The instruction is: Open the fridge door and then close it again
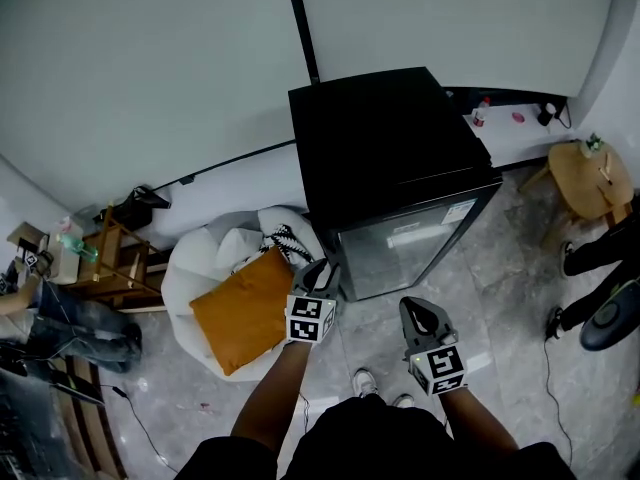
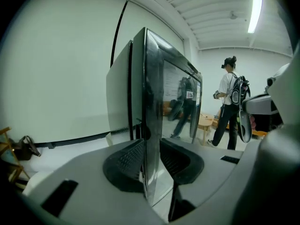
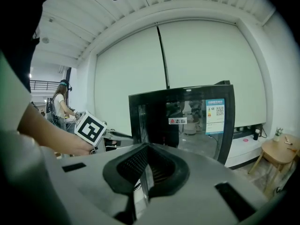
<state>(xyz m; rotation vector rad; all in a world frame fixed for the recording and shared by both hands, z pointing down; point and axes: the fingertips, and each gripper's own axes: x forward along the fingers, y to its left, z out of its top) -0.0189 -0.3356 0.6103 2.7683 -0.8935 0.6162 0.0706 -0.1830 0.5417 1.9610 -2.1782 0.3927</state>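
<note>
A black mini fridge stands against the wall, and its glass door looks closed. My left gripper is at the door's left edge. In the left gripper view the door's edge stands upright between the jaws of the left gripper, which are spread open; I cannot tell whether a pad touches it. My right gripper hangs in front of the door, a little back from it. In the right gripper view the fridge is ahead, the right gripper looks shut and empty, and the left gripper's marker cube shows at left.
A white beanbag with an orange cushion lies just left of the fridge. A round wooden side table stands at the right, by a person's legs. At far left are a wooden rack and another person.
</note>
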